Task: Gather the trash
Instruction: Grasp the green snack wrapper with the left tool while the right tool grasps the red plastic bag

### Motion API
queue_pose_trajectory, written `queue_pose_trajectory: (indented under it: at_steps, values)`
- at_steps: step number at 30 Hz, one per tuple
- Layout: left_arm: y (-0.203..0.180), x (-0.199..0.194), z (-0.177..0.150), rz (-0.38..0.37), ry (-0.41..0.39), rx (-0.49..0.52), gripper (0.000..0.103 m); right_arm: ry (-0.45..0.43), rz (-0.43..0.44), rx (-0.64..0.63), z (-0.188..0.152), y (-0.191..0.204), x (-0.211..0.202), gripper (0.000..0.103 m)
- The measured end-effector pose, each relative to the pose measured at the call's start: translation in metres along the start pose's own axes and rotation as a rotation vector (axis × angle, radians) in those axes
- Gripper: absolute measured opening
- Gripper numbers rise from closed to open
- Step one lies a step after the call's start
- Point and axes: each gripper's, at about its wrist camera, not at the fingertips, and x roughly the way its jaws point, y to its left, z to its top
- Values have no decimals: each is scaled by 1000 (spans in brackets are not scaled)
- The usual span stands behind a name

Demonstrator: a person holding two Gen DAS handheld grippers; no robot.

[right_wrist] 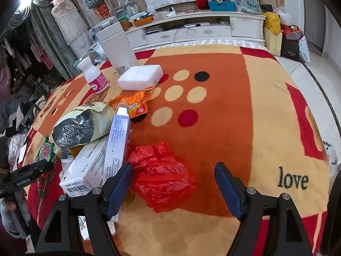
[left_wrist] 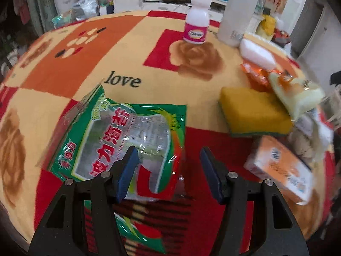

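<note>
My left gripper [left_wrist: 168, 170] is open just above a green plastic wrapper [left_wrist: 119, 140] with red Chinese letters, lying flat on the blanket-covered table [left_wrist: 127, 49]; its left finger overlaps the wrapper. My right gripper [right_wrist: 173, 186] is open around a crumpled red plastic bag [right_wrist: 162, 175] on the table. Left of it lie a white box [right_wrist: 85, 168], a tall open carton [right_wrist: 119, 138], a beige torn bag [right_wrist: 83, 123] and an orange snack wrapper [right_wrist: 136, 102].
A yellow sponge [left_wrist: 253, 111], an orange box [left_wrist: 281, 168] and crumpled tissue [left_wrist: 307, 140] sit right of the left gripper. A pink-labelled white bottle [left_wrist: 197, 21], a white cylinder container [right_wrist: 117, 47] and a white foam block [right_wrist: 140, 76] stand further back. The left gripper shows at the right wrist view's left edge [right_wrist: 27, 172].
</note>
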Motion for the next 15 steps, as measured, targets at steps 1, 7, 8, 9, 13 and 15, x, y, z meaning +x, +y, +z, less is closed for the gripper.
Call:
queue_pose_trajectory:
  at_steps: [1,7,8,9,13,15]
  values:
    - [1,4,0,10,-2,2,59,2,3,-3,0,1,2,77]
    - [9,1,3,-57,-18,-17,11,-6,103,27,-1,5,12,48]
    - [8,-1,3,-55,-18,-10,11,-14,117,24,-1,7,10,38]
    - [5,-5,2,-45,-26,12,9,-24,106,12,-2,10,8,37]
    - [-4,-26,-1,-31,-73,60,6,-55,113,-9,-7,10,-6,33]
    - [-10,-39,1,-6,-115,84,6,-77,110,-7,-8,5,-15,33]
